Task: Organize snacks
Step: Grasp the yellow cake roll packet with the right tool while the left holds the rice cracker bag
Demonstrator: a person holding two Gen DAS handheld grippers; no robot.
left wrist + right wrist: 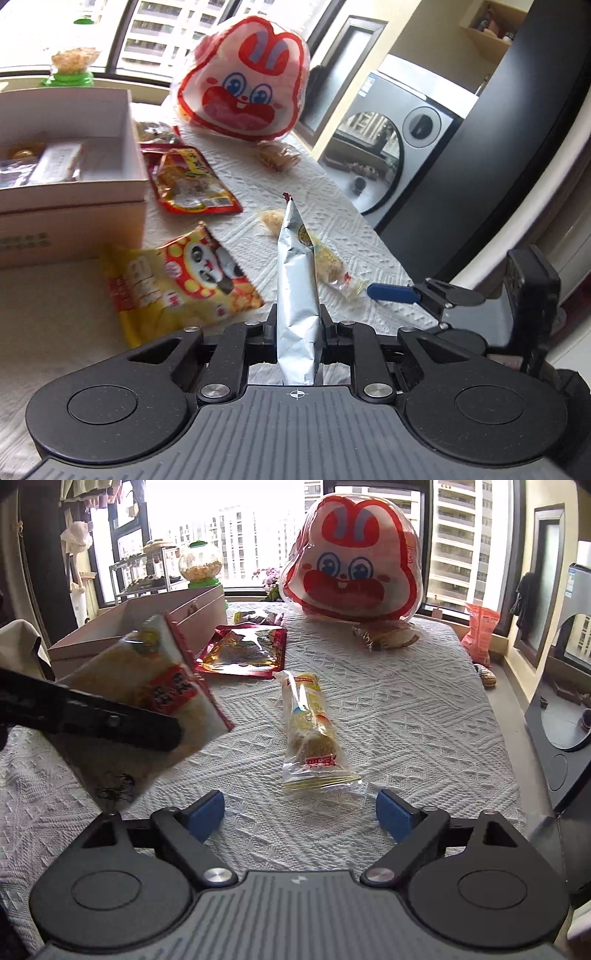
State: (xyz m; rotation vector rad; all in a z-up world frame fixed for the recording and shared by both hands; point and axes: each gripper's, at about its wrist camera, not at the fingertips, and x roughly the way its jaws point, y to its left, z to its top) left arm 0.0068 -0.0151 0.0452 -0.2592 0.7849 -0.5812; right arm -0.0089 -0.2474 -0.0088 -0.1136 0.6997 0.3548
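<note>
The left gripper [298,317] is clamped on a silver-backed snack packet [297,295], held edge-on above the white cloth [332,192]. The right gripper [300,812] stands wide with nothing between its blue pads [393,814], low over the cloth just short of a clear-wrapped yellow snack bar [312,731]. Farther out lie a panda packet [188,280], a red packet [192,182], the open cardboard box [74,195] and a big rabbit-face bag [352,574].

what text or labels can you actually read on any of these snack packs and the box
None reads clearly.
Panda snack bag: large red letters, upside down and blurred.
Red-yellow pouch: Chinese characters, too small.
Clear-wrapped bar: red label, blurred.
Held packet: red label, blurred.
Box: faint, illegible print.
</note>
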